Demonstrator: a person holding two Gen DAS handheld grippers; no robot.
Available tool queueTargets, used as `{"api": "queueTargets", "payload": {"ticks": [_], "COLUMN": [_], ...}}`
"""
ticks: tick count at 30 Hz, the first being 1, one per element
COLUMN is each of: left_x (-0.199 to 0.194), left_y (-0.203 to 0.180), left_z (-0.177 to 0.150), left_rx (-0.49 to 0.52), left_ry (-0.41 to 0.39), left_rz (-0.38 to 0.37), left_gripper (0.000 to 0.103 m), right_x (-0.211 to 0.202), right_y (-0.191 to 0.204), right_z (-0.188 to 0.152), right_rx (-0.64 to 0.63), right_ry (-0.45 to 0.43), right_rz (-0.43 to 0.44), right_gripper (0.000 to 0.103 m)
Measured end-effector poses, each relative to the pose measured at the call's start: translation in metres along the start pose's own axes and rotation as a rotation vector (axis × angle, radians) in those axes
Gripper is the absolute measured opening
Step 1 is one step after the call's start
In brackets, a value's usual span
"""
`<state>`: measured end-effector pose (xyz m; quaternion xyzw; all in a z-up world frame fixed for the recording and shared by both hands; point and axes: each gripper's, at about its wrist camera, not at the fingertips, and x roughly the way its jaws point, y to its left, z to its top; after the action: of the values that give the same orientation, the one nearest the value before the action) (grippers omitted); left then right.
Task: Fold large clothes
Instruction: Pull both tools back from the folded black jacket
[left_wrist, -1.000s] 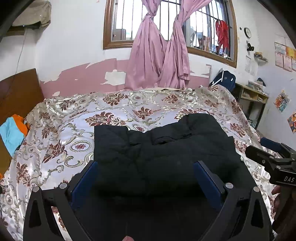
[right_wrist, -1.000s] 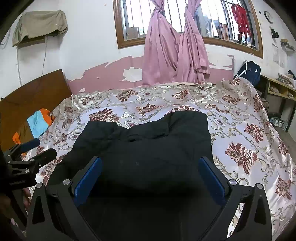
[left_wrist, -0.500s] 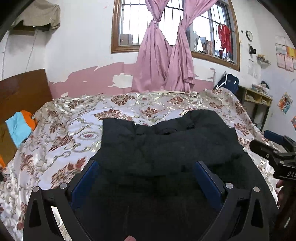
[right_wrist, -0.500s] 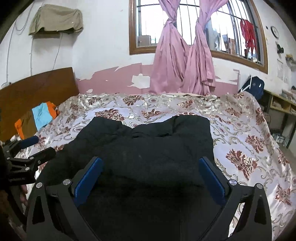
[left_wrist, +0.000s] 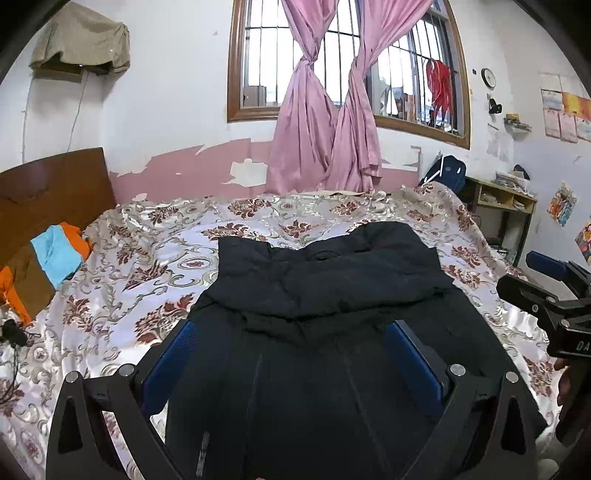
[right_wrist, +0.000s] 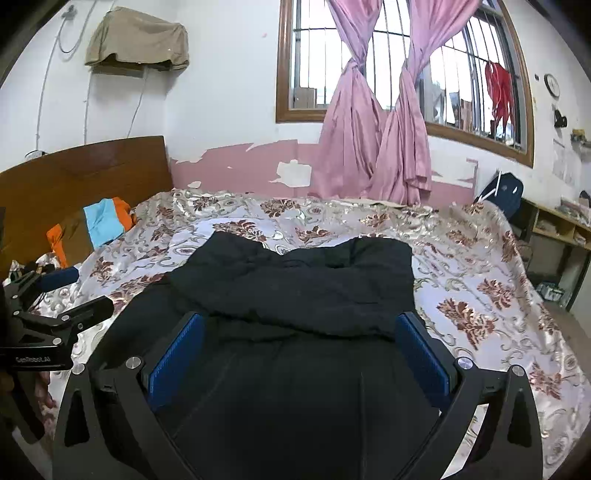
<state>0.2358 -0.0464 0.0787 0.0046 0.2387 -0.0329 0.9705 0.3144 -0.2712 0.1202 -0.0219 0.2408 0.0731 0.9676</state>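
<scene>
the black garment (left_wrist: 332, 295) lies on the floral bedspread (left_wrist: 147, 266), its far part folded over the near part. the left gripper (left_wrist: 291, 354) and right gripper (right_wrist: 301, 347) hang above it, jaws spread wide, holding nothing.

Barred window (left_wrist: 347, 66), pink curtains (left_wrist: 328, 133) (knotted), peeling wall (left_wrist: 177, 110).

Floral bedspread (left_wrist: 155, 280), knotted pink curtains (left_wrist: 325, 122), wooden headboard (right_wrist: 85, 177), orange-blue clothes (left_wrist: 55, 254), wall clock (left_wrist: 488, 76)
</scene>
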Motion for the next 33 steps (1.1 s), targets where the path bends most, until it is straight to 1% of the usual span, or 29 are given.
{"api": "queueTargets", "payload": {"ticks": [4,7,14,20,22,28,30,33], "left_x": [-0.028,-0.045,-0.079,-0.089,-0.091,-0.092,-0.090,-0.091], "left_y": [0.001,0.003,0.009,0.015,0.017,0.020,0.020,0.021], "left_z": [-0.003,-0.006,-0.022,-0.040,-0.046,-0.066,-0.073,-0.082], "left_rx": [0.001,0.008,0.008,0.002,0.000,-0.007,-0.002,0.010], "left_ry": [-0.024,-0.033,-0.043,-0.016,0.000,0.027,0.049,0.073], "left_rz": [0.007,0.017,0.040,0.054,0.048,0.045,0.043,0.023], "left_gripper": [0.103,0.103,0.103,0.103,0.103,0.103,0.103,0.103], "right_x": [-0.032,-0.050,-0.080,-0.096,-0.100,-0.099,-0.097,-0.097], "right_y": [0.002,0.003,0.004,0.009,0.009,0.007,0.006,0.004], "right_z": [-0.003,-0.009,-0.028,-0.043,-0.049,-0.069,-0.077,-0.088], "right_rx": [0.018,0.018,0.030,0.034,0.035,0.034,0.029,0.019], "right_ry": [-0.005,-0.008,-0.001,0.001,0.007,0.036,0.050,0.063], "right_rz": [0.004,-0.010,-0.007,-0.002,-0.006,-0.005,-0.004,0.022], "right_gripper": [0.101,0.101,0.101,0.101,0.101,0.101,0.101,0.101]}}
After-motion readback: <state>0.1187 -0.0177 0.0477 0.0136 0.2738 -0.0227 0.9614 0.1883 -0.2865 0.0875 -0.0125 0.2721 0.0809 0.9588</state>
